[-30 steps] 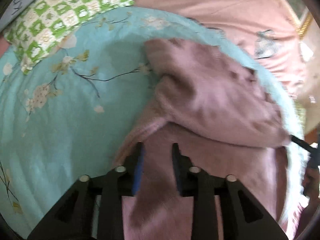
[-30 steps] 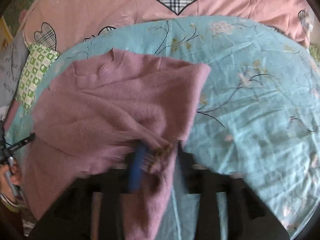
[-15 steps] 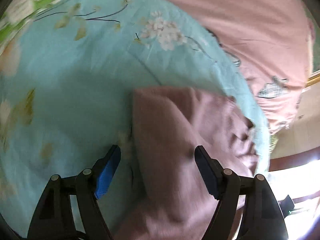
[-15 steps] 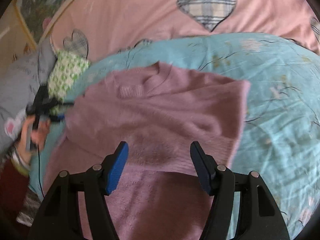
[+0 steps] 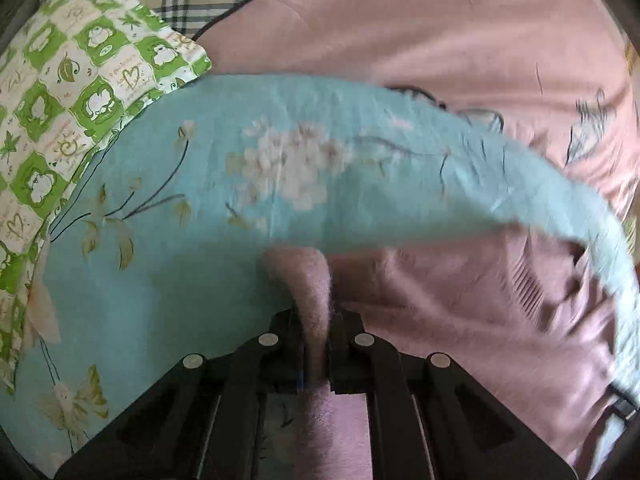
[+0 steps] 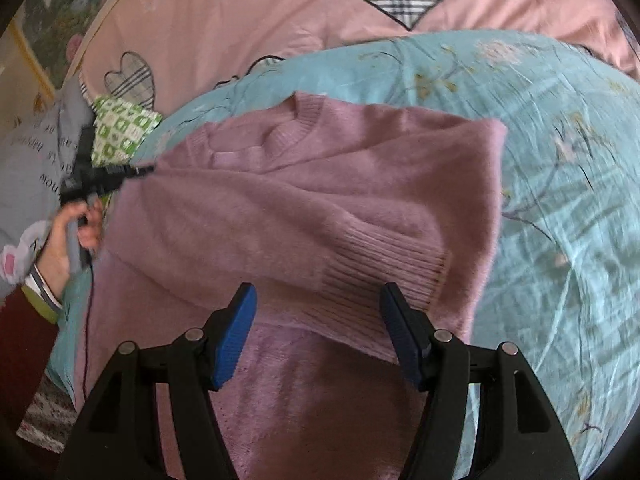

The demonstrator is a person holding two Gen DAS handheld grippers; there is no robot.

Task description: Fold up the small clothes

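Observation:
A mauve knitted sweater (image 6: pixel 280 200) lies on the blue floral sheet (image 6: pixel 560 160), neckline toward the far side, one sleeve folded across its body with the ribbed cuff (image 6: pixel 384 264) near my right gripper. My right gripper (image 6: pixel 318 294) hovers open just above the sweater's lower half, nothing between its blue pads. My left gripper (image 5: pixel 316 320) is shut on a fold of the sweater (image 5: pixel 460 312) at its left shoulder edge. From the right wrist view the left gripper (image 6: pixel 140 170) pinches that corner, held by a person's hand (image 6: pixel 60 240).
A pink quilt (image 6: pixel 240 20) with plaid heart patches covers the bed behind the sheet. A green checked pillow (image 5: pixel 80 80) lies at the sheet's left edge, next to a grey printed cloth (image 6: pixel 32 160). A thin cable hangs from the left gripper.
My left gripper moved to the sweater's shoulder edge, spread wide, then closed on the fabric. My right gripper released the sleeve cuff, opened and drew back over the sweater.

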